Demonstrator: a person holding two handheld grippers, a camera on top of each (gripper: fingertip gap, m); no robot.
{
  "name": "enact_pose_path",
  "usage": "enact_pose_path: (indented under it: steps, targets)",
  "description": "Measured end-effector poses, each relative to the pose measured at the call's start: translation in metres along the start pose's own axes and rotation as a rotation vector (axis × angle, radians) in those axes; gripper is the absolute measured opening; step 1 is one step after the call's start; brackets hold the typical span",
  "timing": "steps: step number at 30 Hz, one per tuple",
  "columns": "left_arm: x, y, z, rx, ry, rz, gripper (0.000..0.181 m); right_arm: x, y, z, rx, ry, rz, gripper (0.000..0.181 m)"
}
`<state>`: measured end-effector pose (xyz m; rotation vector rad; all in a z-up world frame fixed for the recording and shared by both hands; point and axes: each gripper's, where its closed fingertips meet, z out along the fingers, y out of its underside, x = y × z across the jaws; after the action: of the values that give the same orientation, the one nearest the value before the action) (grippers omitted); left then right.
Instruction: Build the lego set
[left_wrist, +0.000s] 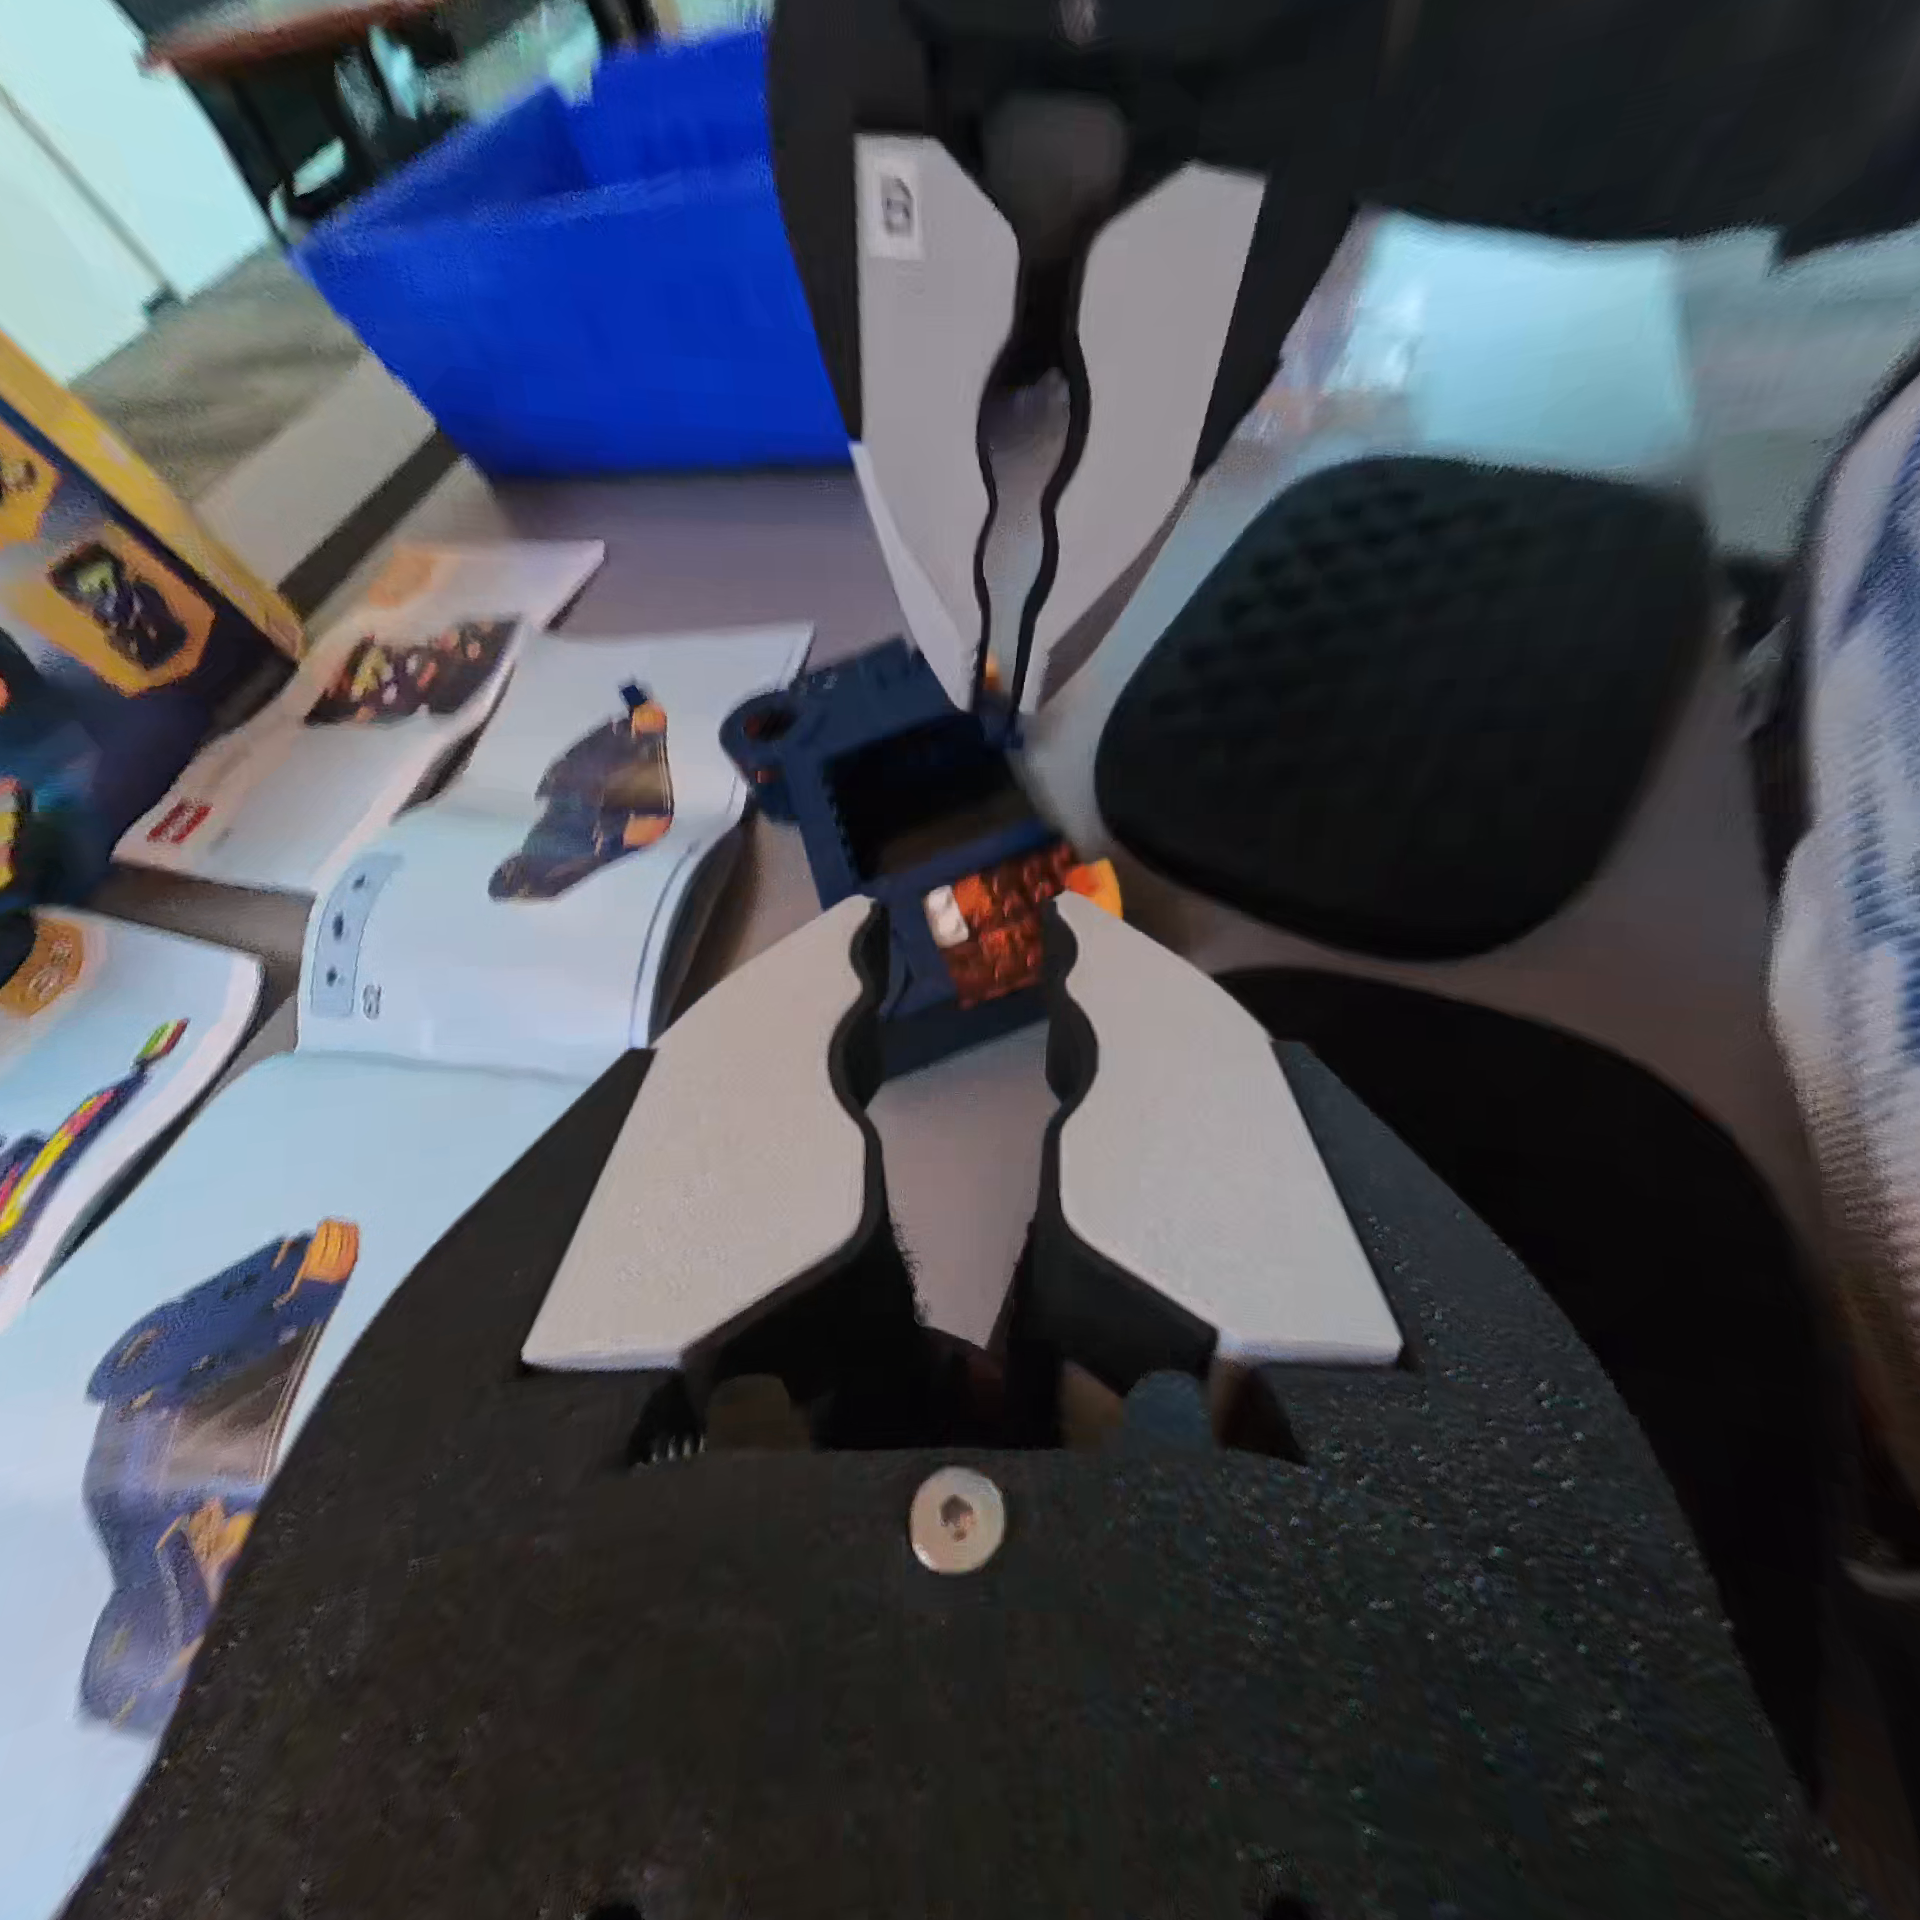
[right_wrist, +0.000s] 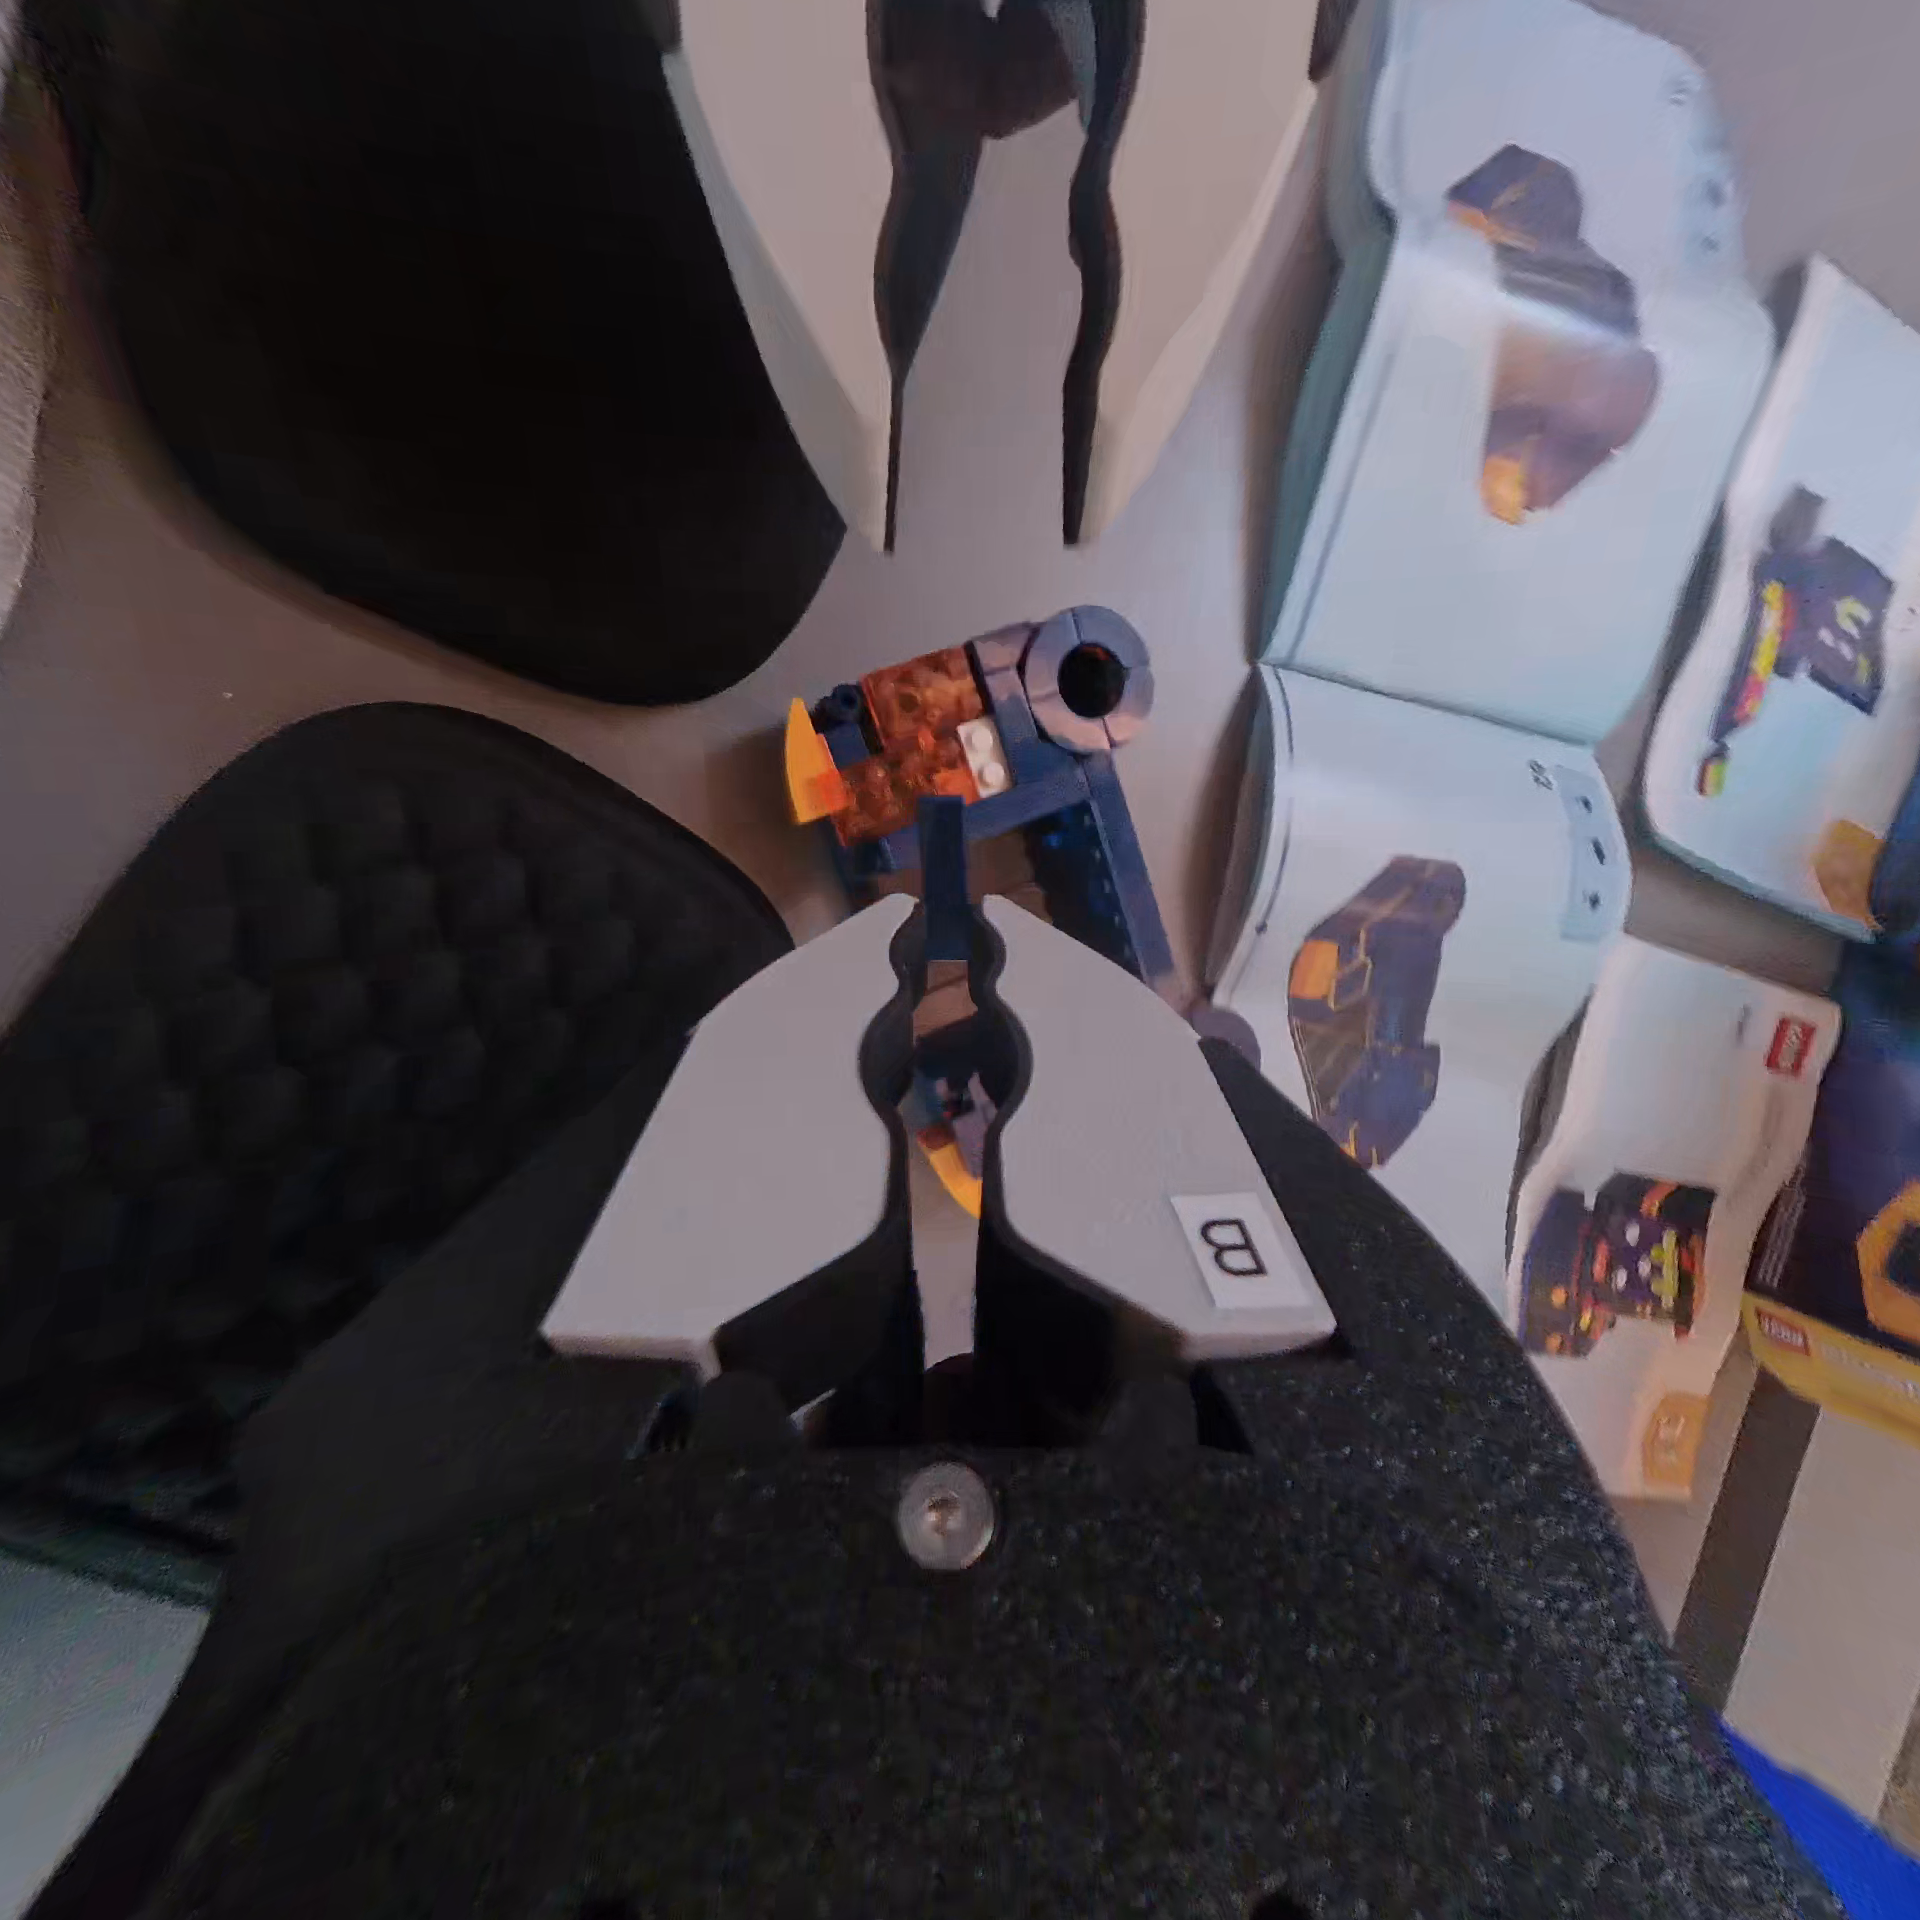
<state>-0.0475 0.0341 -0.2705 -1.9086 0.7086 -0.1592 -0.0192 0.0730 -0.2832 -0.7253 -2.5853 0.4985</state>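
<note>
The part-built lego model (left_wrist: 904, 800), dark blue with clear orange bricks and a round ring at one end, lies on the grey table (left_wrist: 675, 561). In the right wrist view the model (right_wrist: 935, 727) lies just ahead of my right gripper (right_wrist: 948, 914), which is shut on a thin dark blue piece (right_wrist: 942, 873) that sticks out toward it. My left gripper (left_wrist: 966, 914) is open, its tips on either side of the model's orange end in this view. From the right wrist view the left gripper (right_wrist: 977, 540) hangs a little short of the model, empty. The right gripper (left_wrist: 1003, 707) meets the model's far side.
Open instruction booklets (left_wrist: 520, 831) and the lego box (left_wrist: 104, 571) lie beside the model; they also show in the right wrist view (right_wrist: 1455, 935). A black dimpled pad (left_wrist: 1403, 707) and a smooth black pad (right_wrist: 416, 312) lie on the other side. A blue bin (left_wrist: 582, 291) stands behind. The gap from one gripper's tips to the other's is roughly 6 cm.
</note>
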Motion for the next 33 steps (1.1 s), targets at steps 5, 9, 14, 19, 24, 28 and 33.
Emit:
enact_pose_path:
  steps: [5, 9, 14, 19, 24, 28, 33]
  targets:
    - [-0.005, 0.017, 0.004, -0.075, -0.1, -0.079, 0.027, 0.004, -0.014, 0.021, -0.01, -0.109, -0.122, 0.007]
    - [-0.013, 0.023, 0.004, -0.087, -0.156, -0.117, 0.026, 0.003, -0.016, 0.035, -0.036, -0.176, -0.227, 0.007]
    - [-0.015, 0.031, 0.008, -0.119, -0.122, -0.196, 0.025, 0.006, -0.017, 0.044, -0.036, -0.213, -0.252, 0.007]
    - [-0.014, 0.036, 0.011, -0.144, -0.096, -0.22, 0.025, 0.008, -0.018, 0.044, -0.043, -0.229, -0.242, 0.007]
    - [-0.017, 0.037, 0.011, -0.134, -0.072, -0.295, 0.024, 0.01, -0.018, 0.045, -0.036, -0.235, -0.204, 0.007]
    - [-0.018, 0.04, 0.012, -0.151, -0.061, -0.331, 0.024, 0.013, -0.021, 0.042, 0.01, -0.218, -0.156, 0.007]
    - [-0.019, 0.042, 0.014, -0.17, -0.065, -0.339, 0.024, 0.014, -0.021, 0.037, 0.073, -0.194, -0.081, 0.006]
